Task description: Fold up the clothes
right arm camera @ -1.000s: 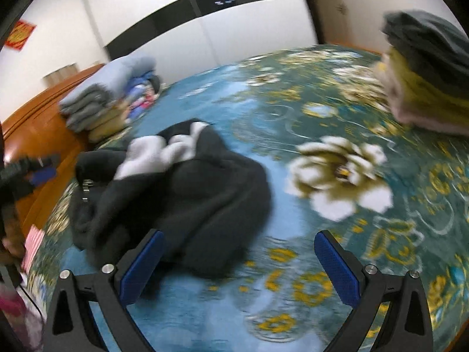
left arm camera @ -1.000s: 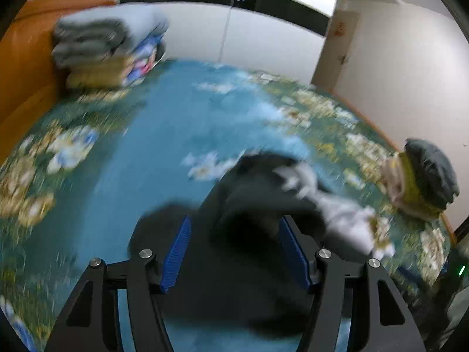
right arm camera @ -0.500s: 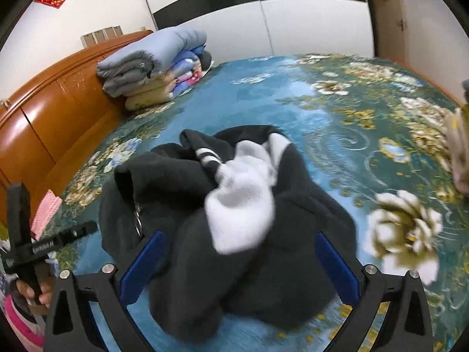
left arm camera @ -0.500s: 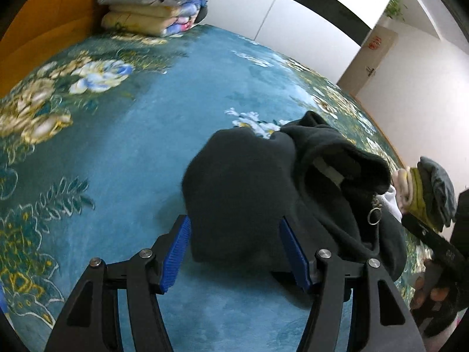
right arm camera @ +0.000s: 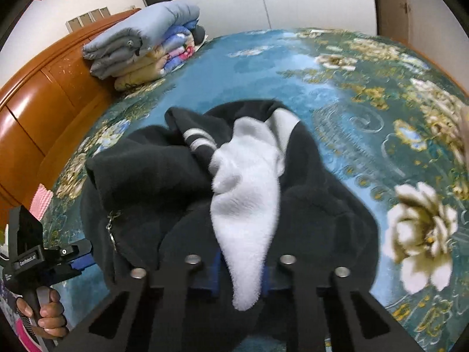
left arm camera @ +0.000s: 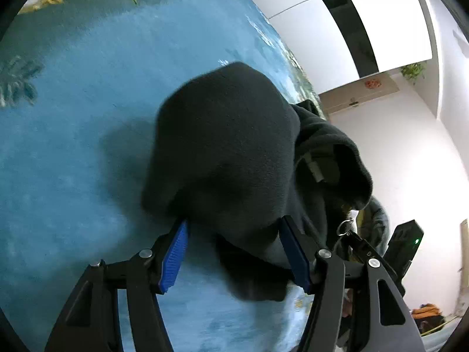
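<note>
A crumpled black fleece jacket (right arm camera: 146, 182) with a white lining part (right arm camera: 246, 205) lies on the blue floral bedspread (right arm camera: 337, 94). My right gripper (right arm camera: 239, 275) is shut on the white and black fabric at the jacket's near edge. In the left wrist view the jacket (left arm camera: 228, 146) fills the middle. My left gripper (left arm camera: 234, 243) is open, its blue pads on either side of the jacket's near edge. The left gripper also shows in the right wrist view (right arm camera: 70, 258), held by a hand at the jacket's left side.
A stack of folded quilts (right arm camera: 146, 47) sits at the far left against a wooden headboard (right arm camera: 44, 96). White wardrobe doors (right arm camera: 293, 3) stand behind the bed. A small pile of folded clothes (left arm camera: 375, 223) lies beyond the jacket in the left wrist view.
My right gripper has closed on the jacket's white and black fabric. My left gripper has moved closer in to the jacket's edge and tilted, still open.
</note>
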`<state>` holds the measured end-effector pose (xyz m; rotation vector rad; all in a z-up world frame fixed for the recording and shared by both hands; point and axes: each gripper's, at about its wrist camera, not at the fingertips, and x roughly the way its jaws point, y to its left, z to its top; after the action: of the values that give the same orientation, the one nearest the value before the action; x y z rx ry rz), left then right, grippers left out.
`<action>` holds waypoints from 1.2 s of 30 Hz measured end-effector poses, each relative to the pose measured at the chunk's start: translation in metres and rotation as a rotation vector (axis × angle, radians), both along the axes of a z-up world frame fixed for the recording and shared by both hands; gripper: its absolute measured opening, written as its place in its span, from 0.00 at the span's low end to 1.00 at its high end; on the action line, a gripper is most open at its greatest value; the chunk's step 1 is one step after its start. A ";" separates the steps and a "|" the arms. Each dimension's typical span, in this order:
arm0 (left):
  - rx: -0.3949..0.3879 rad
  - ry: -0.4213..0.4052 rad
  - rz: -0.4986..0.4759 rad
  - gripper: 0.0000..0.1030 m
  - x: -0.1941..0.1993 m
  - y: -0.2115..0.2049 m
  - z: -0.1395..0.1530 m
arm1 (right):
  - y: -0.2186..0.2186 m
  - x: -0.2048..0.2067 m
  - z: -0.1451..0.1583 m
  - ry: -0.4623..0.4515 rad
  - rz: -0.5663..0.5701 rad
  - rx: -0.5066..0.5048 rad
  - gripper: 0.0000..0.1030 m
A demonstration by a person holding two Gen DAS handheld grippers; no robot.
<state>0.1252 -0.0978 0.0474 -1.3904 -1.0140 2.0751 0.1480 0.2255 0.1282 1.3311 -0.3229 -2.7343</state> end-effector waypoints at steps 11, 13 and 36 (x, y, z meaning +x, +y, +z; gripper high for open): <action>0.153 -0.063 0.028 0.42 -0.010 0.023 -0.018 | 0.046 0.015 0.022 0.061 -0.144 -0.065 0.10; 0.132 -0.051 0.032 0.20 -0.012 0.025 -0.014 | 0.049 0.022 0.021 0.065 -0.146 -0.070 0.10; 0.085 0.487 0.293 0.07 0.041 -0.078 0.182 | 0.178 0.156 0.150 0.431 -0.456 -0.011 0.10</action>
<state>0.1658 -0.1762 0.2295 -0.6650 -1.1191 2.3802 0.3039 0.4036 0.2784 0.6902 -0.6675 -3.2763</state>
